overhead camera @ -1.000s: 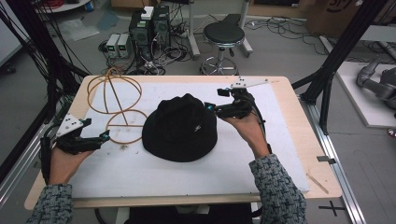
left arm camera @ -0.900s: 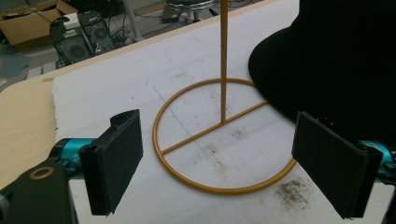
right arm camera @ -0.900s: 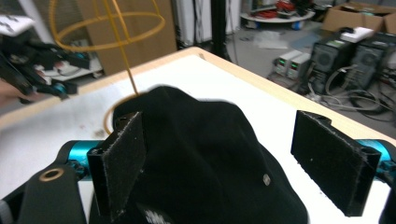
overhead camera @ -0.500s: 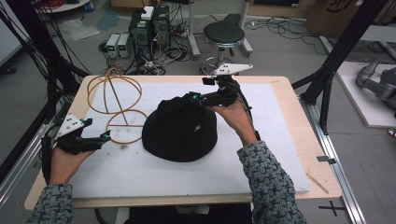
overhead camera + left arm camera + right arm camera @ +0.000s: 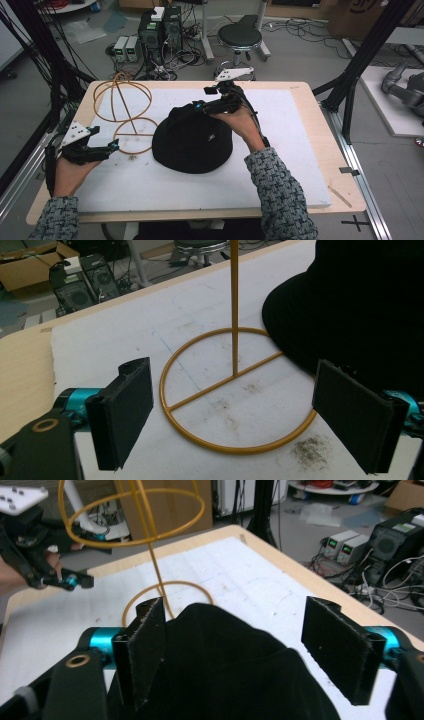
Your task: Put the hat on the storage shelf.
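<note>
So there's one black hat [image 5: 192, 142] lying on the white mat [image 5: 280, 170], and one yellow wire hat stand [image 5: 122, 112] just left of it, its base ring touching the hat's brim. Two grippers. The right gripper [image 5: 201, 100] sits over the far side of the hat, jaws just been closing, hat fabric between them but not pinched. The left gripper [image 5: 114, 146] is wide open by the stand's base ring, holding nothing.

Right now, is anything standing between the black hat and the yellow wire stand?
Nothing visible does. The black hat lies right beside the wire stand, its brim over the edge of the stand's base ring. The right gripper is at the hat's top, jaws just closing around the fabric.
</note>
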Action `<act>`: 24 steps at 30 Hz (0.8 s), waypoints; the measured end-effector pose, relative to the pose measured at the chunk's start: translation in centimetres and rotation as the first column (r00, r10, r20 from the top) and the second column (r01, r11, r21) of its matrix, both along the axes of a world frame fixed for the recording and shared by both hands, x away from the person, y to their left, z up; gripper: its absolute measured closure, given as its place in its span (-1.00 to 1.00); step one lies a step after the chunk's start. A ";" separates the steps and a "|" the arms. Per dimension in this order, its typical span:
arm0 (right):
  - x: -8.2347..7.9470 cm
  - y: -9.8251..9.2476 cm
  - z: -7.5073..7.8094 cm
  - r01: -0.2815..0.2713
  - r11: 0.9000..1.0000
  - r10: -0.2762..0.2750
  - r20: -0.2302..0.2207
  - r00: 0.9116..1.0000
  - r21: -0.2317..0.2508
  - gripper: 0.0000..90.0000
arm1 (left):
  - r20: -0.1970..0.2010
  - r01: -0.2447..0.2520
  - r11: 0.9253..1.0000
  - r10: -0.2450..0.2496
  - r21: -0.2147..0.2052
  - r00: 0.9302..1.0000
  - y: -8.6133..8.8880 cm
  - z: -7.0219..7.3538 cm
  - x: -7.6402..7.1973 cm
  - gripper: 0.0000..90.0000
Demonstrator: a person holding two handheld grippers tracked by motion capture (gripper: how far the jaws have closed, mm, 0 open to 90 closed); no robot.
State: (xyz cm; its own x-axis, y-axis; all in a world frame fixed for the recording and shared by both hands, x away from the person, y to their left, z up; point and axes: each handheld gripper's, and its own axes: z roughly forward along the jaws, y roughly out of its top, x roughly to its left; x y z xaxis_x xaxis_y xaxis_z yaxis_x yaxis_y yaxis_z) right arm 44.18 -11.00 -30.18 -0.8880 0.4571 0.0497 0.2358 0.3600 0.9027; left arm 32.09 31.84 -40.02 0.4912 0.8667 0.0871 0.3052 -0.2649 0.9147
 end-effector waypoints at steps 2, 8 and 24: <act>0.0 0.1 -0.2 -0.008 1.000 0.008 -0.012 1.000 -0.014 -0.35 | 0.002 0.001 1.000 -0.001 -0.001 1.000 0.0 0.0 0.0 -0.62; -0.4 -0.2 -0.9 -0.020 0.999 0.019 -0.004 1.000 -0.046 -0.19 | 0.000 -0.001 1.000 0.001 0.001 1.000 0.0 0.0 -0.1 -0.62; -0.2 0.6 -1.9 -0.072 0.985 0.070 -0.018 0.997 -0.154 0.72 | 0.004 -0.001 1.000 0.001 0.000 1.000 0.0 0.1 -0.1 -0.62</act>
State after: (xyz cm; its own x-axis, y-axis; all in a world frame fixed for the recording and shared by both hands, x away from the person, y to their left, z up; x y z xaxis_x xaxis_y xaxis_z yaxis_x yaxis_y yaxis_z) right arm 43.99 -10.35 -32.05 -0.9182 0.3960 -0.0056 0.2154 0.5113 0.8320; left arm 32.03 31.86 -39.90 0.4901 0.8671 0.0890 0.3016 -0.2644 0.9160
